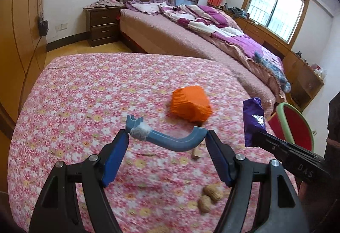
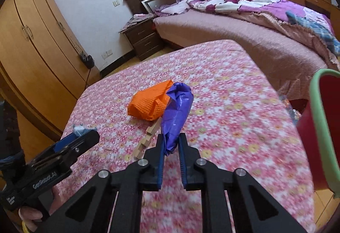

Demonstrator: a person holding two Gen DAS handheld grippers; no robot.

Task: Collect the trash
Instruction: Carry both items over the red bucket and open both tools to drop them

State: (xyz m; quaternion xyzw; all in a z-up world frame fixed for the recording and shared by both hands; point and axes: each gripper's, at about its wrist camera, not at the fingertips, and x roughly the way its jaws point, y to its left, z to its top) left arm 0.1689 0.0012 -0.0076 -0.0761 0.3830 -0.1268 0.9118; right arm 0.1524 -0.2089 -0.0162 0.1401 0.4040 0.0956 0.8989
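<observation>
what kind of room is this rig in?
A home bedroom, most likely: a bed with a dark headboard and rumpled purple quilt, a nightstand beside it, and a wooden wardrobe along the wall.

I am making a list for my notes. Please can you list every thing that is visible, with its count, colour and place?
hook: 1, blue, held in left gripper above table
wrapper: 1, purple, held in right gripper
orange wrapper: 1, orange, on table middle
nuts: 2, brown, near table edge
wood sticks: a few, pale, beside orange wrapper
bin: 1, red with green rim, right of table
table: 1, pink floral cloth
bed: 1, purple bedding, behind table
nightstand: 1, dark brown, beside bed
wardrobe: 1, tan, left wall
left gripper: shut on hook
right gripper: shut on wrapper
</observation>
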